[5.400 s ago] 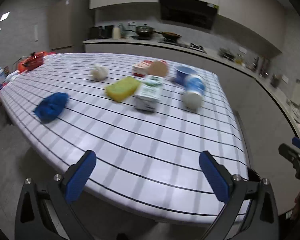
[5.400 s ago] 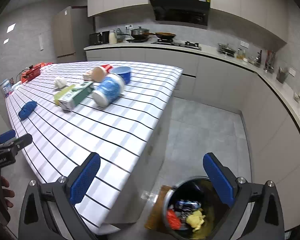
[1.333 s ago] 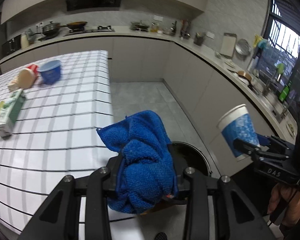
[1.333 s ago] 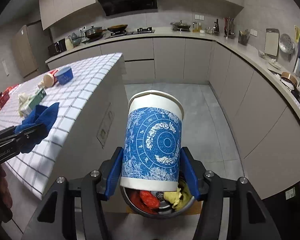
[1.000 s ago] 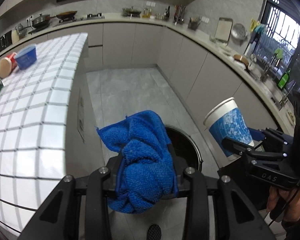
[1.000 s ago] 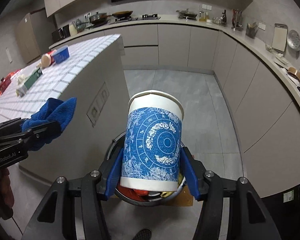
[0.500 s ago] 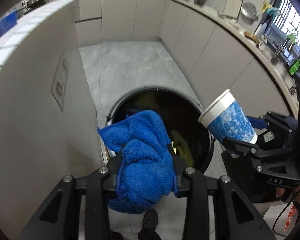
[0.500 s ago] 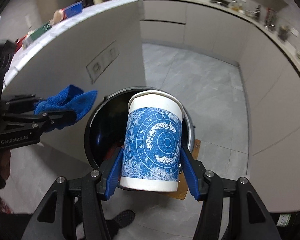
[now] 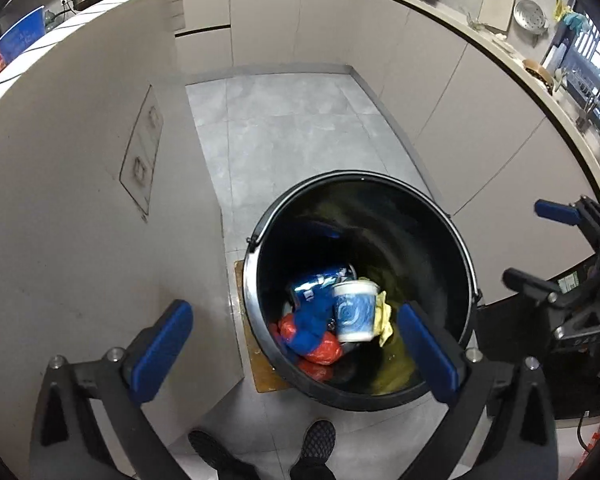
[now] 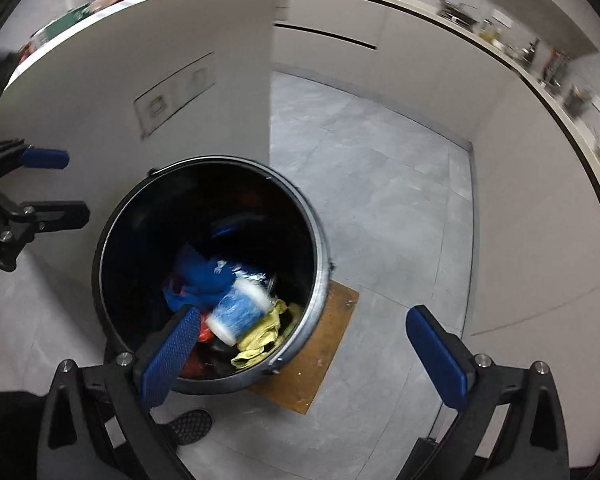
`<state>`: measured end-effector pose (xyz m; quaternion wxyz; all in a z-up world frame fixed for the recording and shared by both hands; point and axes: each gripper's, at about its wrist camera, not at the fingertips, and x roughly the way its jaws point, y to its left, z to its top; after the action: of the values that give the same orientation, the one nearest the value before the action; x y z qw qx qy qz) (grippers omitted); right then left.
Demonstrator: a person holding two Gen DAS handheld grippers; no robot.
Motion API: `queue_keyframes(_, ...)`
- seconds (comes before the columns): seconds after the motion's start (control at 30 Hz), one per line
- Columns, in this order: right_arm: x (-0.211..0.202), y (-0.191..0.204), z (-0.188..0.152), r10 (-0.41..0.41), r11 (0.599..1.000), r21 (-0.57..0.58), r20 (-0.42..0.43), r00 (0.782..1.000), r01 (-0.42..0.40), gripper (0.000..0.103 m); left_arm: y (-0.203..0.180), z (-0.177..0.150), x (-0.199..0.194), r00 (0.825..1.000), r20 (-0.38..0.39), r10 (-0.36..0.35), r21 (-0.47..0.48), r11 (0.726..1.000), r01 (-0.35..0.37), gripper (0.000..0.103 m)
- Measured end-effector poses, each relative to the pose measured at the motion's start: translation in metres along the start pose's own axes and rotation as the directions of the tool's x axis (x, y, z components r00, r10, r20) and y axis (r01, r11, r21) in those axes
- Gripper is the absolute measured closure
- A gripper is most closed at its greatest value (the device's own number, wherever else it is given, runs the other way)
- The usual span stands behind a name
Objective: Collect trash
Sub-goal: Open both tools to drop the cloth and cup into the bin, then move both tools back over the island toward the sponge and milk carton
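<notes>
Both opening, left gripper (image 9: pixel 296 344) and right gripper (image 10: pixel 300 350) gaping empty over bin (image 9: pixel 466 264); light, crushable paper cup (image 9: pixel 355 311) and soft cloth (image 9: pixel 310 322) lying inside.

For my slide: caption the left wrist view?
Left gripper opening above black bin; blue-patterned cup inside.

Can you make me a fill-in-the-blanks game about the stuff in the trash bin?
1. The blue and white paper cup lies inside the black ____.
2. The bin stands on a brown ____.
3. Next to the cup lies a crumpled ____ rag.
4. Both grippers, left and right, hold ____.

Missing words: bin; mat; yellow; nothing
</notes>
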<state>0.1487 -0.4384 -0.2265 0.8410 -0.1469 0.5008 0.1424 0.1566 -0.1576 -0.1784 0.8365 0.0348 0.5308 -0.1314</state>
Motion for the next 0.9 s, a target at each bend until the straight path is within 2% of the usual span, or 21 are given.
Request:
queue_keyframes(0.33,-0.007,0.006,0.003,-0.017,1.000,0.023,0.002,1.000,0.017,0.000,-0.012,0.011,-0.001,1.000,0.008,0.002,0.025,1.000,-0.002,0.000)
queue_keyframes(0.67,-0.065,0.003,0.022,-0.071,0.994,0.093,0.107,0.992,0.062,0.000,-0.018,0.031,-0.049,0.992,0.126,0.001,0.036,0.999,-0.006,0.000)
queue_keyframes(0.9,-0.105,0.012,0.038,-0.102,0.990,0.110,0.180,0.978,0.083,0.000,-0.011,0.036,-0.091,0.977,0.213,-0.002,0.024,1.000,-0.004,0.000)
